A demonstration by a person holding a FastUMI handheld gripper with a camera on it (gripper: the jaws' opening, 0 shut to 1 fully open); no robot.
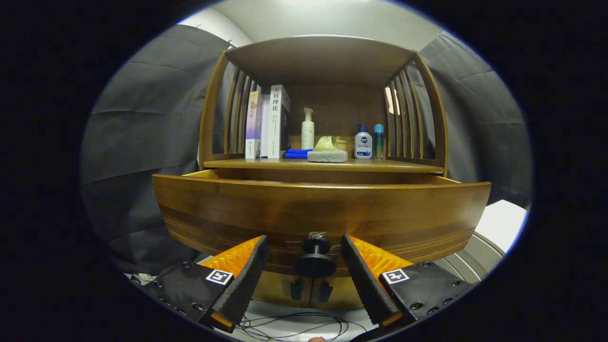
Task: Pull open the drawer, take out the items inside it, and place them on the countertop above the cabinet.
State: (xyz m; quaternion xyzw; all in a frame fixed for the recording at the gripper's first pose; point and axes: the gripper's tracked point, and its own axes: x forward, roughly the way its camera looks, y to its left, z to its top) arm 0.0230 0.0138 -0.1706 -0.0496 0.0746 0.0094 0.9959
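The gripper [305, 256] is spread wide, its two black ribbed fingers [247, 275] standing to either side of the drawer knob [315, 259] with clear gaps, so neither pad presses on it. The one dark round knob sits between the fingertips, mounted on the drawer front [323, 209].

That single drawer already juts out toward the gripper, its top edge standing forward of the cabinet body. I judge the pulling step to be done or nearly so. From this low angle the drawer's inside is hidden behind its front, so what lies in it, and how many things, cannot be told.

The next move likely calls for backing off the knob, rising above the front panel and tipping down to look into the drawer, then closing on one item at a time. Each must go up onto the countertop [399, 166] just beyond and above the drawer.

That shelf is already crowded. Beyond the left finger stand about three upright books [273, 121]. Ahead are one folded blue cloth [297, 153], one white pump bottle [308, 129] and one pale green object on a grey sponge-like pad [327, 151]. Beyond the right finger stand one white-and-blue pump bottle [363, 141] and one slim teal bottle [378, 140]. The bare patch is toward the right edge.

Thin black cables [294, 323] loop on the surface below the fingers.
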